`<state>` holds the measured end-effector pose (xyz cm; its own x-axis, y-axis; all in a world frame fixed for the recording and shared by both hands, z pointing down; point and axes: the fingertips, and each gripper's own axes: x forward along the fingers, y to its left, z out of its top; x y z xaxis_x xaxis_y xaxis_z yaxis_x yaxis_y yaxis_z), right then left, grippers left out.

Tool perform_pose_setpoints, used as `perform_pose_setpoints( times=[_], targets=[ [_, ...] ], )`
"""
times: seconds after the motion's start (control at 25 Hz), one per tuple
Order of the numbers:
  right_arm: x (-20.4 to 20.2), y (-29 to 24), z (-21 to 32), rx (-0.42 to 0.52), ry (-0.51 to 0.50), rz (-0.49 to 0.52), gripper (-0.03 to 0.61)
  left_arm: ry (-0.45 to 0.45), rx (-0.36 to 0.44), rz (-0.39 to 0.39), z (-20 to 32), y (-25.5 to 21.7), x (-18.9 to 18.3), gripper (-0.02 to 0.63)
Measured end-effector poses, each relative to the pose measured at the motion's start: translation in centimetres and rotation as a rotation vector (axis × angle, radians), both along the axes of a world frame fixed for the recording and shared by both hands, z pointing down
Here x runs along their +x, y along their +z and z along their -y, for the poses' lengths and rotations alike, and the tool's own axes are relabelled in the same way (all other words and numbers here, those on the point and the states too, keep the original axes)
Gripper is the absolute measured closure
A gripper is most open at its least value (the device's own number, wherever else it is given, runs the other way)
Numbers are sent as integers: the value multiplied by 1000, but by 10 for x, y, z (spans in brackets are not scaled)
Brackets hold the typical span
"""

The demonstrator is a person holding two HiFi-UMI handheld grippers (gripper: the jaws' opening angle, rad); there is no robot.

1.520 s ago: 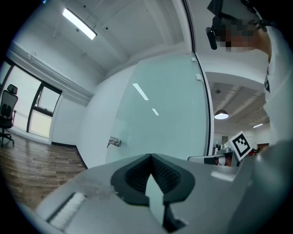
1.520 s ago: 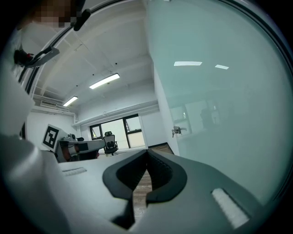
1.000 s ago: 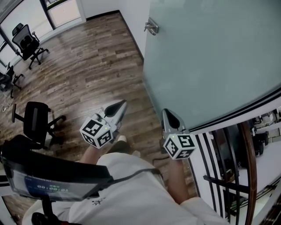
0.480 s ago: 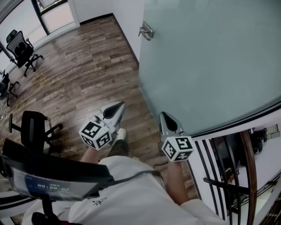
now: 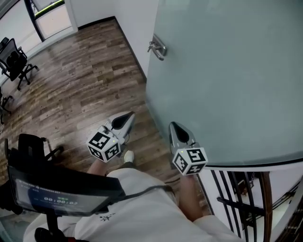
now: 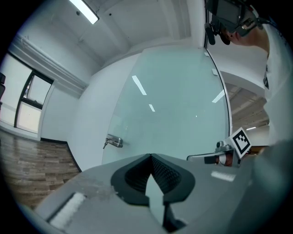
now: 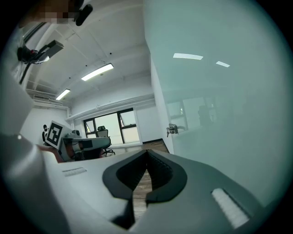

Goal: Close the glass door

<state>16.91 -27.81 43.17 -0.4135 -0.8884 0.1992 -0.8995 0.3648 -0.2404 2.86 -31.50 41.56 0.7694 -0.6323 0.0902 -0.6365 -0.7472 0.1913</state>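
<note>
Nearest, at the bottom of the head view, are the person's white shirt [image 5: 137, 208] and a dark screen [image 5: 57, 189] at the lower left. Just above them both grippers point up the frame. The left gripper [image 5: 129, 115] sits left of centre over the wooden floor [image 5: 80, 90], with a white shoe [image 5: 128, 156] below it. In the left gripper view its jaws are pressed together at the tips and have nothing between them. The right gripper [image 5: 173, 125] sits just right of centre, its tip close beside the lower edge of the glass door [image 5: 227, 85]; whether it touches the glass cannot be told. In the right gripper view its jaws are likewise closed and empty, with the frosted pane filling the right half of that frame. A dark railing [image 5: 236, 198] shows at the lower right, under the door's edge.

The door takes up the whole upper right of the head view and stands swung out from the white wall [image 5: 128, 19]. Its metal handle [image 5: 157, 47] is at top centre, near the pane's far edge. Farther off, at the upper left, a black office chair [image 5: 14, 59] stands on the floor, near a dark-framed window [image 5: 47, 14].
</note>
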Motion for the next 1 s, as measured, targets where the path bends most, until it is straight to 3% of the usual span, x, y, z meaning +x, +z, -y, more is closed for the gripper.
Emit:
perform_pose_setpoints(
  times=[0.44, 0.64, 1.0],
  targets=[
    [-46, -3, 129, -15, 31, -71, 569, 67, -6, -13, 128, -1, -39, 612],
    [-45, 7, 182, -10, 40, -114, 569, 80, -21, -18, 174, 7, -44, 612],
    [-40, -12, 223, 23, 32, -164, 569, 62, -21, -37, 189, 0, -40, 612]
  ],
)
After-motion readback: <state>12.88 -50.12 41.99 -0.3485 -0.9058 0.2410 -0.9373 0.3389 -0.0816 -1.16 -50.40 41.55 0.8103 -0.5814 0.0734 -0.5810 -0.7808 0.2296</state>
